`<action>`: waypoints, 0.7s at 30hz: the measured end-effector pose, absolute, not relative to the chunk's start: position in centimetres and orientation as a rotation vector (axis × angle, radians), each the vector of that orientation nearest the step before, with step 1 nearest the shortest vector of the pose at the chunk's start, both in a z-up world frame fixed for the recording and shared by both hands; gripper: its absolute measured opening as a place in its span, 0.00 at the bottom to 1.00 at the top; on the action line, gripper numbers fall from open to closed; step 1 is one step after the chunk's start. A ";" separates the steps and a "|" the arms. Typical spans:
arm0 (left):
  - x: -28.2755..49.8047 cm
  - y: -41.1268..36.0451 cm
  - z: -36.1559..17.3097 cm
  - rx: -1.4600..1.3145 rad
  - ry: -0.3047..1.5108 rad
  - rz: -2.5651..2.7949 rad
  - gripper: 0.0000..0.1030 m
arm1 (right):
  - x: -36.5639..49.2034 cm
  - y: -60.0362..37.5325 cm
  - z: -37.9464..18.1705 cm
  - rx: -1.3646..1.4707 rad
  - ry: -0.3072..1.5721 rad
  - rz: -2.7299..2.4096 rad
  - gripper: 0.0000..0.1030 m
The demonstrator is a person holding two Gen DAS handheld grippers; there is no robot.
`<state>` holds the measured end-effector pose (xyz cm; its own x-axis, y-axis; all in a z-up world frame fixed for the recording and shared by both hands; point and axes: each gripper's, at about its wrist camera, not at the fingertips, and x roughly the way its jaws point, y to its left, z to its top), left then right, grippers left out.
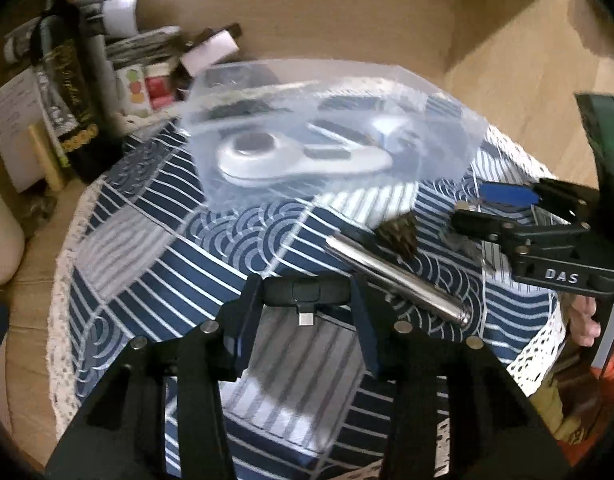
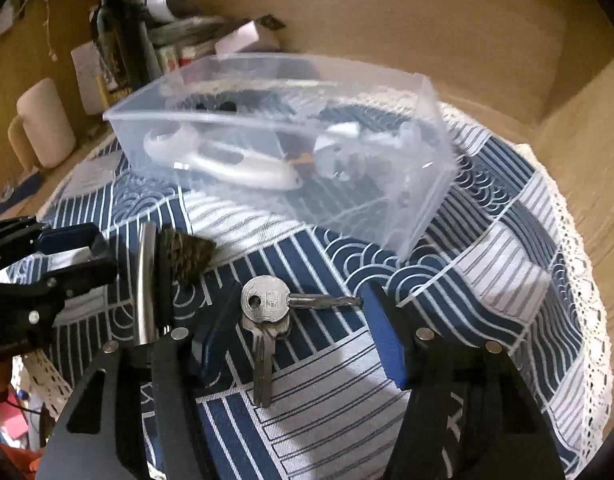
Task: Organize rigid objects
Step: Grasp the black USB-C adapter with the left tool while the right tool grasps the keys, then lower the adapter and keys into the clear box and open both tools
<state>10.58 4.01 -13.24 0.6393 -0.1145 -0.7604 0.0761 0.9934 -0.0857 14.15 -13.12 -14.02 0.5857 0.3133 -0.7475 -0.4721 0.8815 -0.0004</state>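
Observation:
A clear plastic box [image 1: 331, 136] [image 2: 291, 148] stands at the back of the table and holds a white handled tool [image 1: 291, 160] [image 2: 227, 164] and other items. My left gripper [image 1: 307, 300] is shut on a small black adapter with a USB plug [image 1: 307, 294], held above the cloth; it also shows in the right wrist view [image 2: 73, 250]. My right gripper [image 2: 295, 312] is open around a bunch of silver keys [image 2: 265, 304] lying on the cloth; it also shows in the left wrist view [image 1: 503, 212]. A metal brush with dark bristles [image 1: 391, 268] [image 2: 179, 260] lies between the grippers.
A round table with a blue and white patterned cloth [image 1: 155, 248] [image 2: 487, 264] has a lace edge. A dark bottle [image 1: 73, 92], papers and small boxes [image 1: 143, 84] crowd the back left. A cream mug [image 2: 43, 128] stands at the left.

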 end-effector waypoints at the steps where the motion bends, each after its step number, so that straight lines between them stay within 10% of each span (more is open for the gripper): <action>1: 10.5 4.4 -12.8 -0.058 0.858 -0.102 0.42 | 14.1 -13.4 -13.5 -0.198 0.812 0.459 0.57; 21: 13.2 7.1 -4.4 -0.114 0.647 -0.054 0.42 | 15.5 -15.1 -3.9 -0.115 0.524 0.411 0.57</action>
<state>13.21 7.07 -4.42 0.7967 -0.0859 -0.5983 0.0149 0.9923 -0.1226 15.48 -15.06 -3.85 0.7864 0.3514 -0.5080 -0.4093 0.9124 -0.0025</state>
